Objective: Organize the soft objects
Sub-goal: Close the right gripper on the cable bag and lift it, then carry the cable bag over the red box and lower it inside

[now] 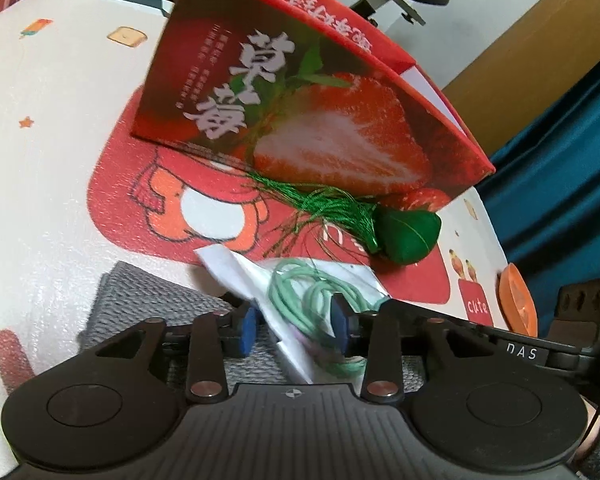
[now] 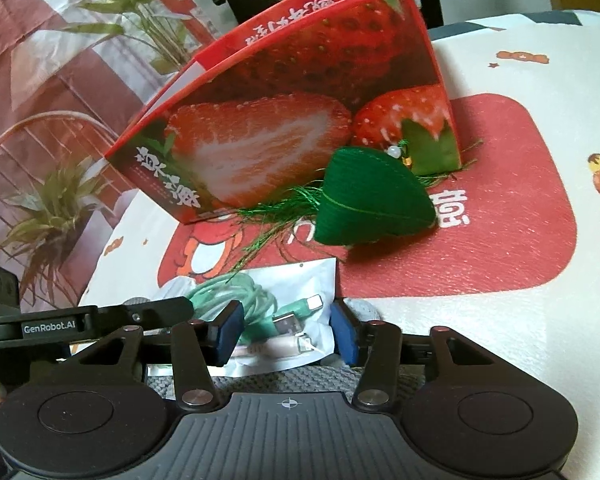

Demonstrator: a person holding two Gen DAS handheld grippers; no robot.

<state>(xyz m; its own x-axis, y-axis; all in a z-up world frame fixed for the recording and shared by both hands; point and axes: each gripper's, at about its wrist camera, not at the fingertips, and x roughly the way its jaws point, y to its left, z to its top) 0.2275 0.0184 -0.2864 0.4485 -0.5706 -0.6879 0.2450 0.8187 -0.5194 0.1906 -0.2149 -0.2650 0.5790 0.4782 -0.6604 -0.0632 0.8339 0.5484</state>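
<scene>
A white pouch (image 1: 240, 276) of coiled green cables lies on a grey knitted cloth (image 1: 148, 300). My left gripper (image 1: 295, 328) has its blue pads against both sides of one bunched end of the pouch. In the right wrist view the pouch (image 2: 308, 280) sits between the pads of my right gripper (image 2: 288, 334), which touch its edges. Beyond it a green sachet (image 1: 410, 236) with a thread tassel rests against the red strawberry box (image 1: 320, 120). The sachet (image 2: 372, 204) leans on the front wall of the box (image 2: 260, 132).
A white mat (image 1: 40, 160) with red cartoon prints covers the surface. An orange object (image 1: 518, 300) lies at its right edge, next to a teal curtain (image 1: 572, 160). A plant-patterned cloth (image 2: 60, 120) hangs past the left side. The box's open top faces away.
</scene>
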